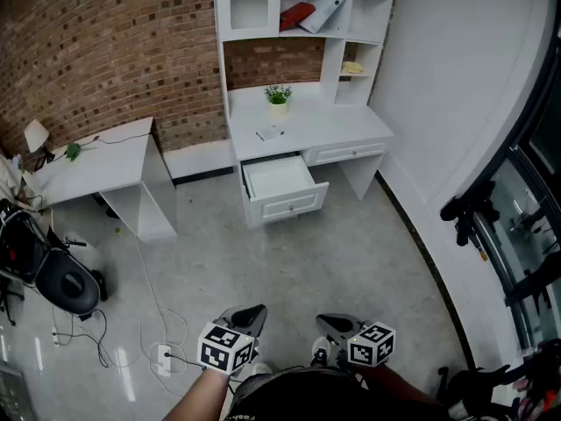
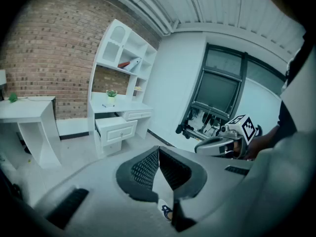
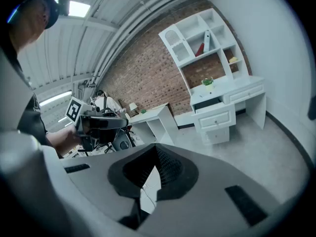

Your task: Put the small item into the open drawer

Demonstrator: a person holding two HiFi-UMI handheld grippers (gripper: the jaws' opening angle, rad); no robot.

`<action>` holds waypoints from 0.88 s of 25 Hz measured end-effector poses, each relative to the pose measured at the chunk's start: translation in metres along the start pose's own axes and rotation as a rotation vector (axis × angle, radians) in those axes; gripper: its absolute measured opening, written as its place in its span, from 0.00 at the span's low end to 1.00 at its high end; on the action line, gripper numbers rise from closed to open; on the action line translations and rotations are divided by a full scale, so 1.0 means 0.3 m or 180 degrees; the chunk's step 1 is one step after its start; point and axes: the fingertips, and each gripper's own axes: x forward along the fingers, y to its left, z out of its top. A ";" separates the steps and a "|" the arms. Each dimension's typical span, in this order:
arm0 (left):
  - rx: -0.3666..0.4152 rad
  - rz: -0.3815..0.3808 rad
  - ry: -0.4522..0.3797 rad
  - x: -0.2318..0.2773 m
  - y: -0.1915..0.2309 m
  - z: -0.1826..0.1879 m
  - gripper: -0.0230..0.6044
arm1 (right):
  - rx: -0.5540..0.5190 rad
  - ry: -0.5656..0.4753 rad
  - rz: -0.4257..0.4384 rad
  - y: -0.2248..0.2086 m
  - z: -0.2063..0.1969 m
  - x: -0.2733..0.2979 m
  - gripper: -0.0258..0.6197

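A white desk with a hutch (image 1: 308, 126) stands far ahead against the brick wall. Its left drawer (image 1: 279, 182) is pulled open and looks empty. A small flat white item (image 1: 269, 132) lies on the desktop above it, near a potted plant (image 1: 278, 97). My left gripper (image 1: 256, 310) and right gripper (image 1: 323, 321) hover low at the bottom of the head view, well away from the desk, both shut and empty. In the left gripper view the left gripper (image 2: 158, 148) has its jaws meeting, with the drawer (image 2: 114, 127) distant. The right gripper (image 3: 157, 147) shows the same, drawer (image 3: 215, 117) far off.
A second white desk (image 1: 105, 165) with a lamp stands at left. A black wheeled seat (image 1: 63, 284) sits beside it. A power strip with cables (image 1: 163, 354) lies on the floor near my left side. Black equipment (image 1: 478, 209) lines the window wall at right.
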 end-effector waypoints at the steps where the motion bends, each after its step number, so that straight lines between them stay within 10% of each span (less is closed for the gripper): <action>1: 0.0023 -0.0058 -0.0055 0.013 -0.004 0.011 0.07 | -0.0050 0.0028 -0.0028 0.004 -0.005 0.017 0.05; 22: 0.0154 -0.0406 -0.0154 -0.069 -0.054 -0.035 0.07 | -0.0334 -0.0247 -0.0158 0.133 0.022 0.053 0.05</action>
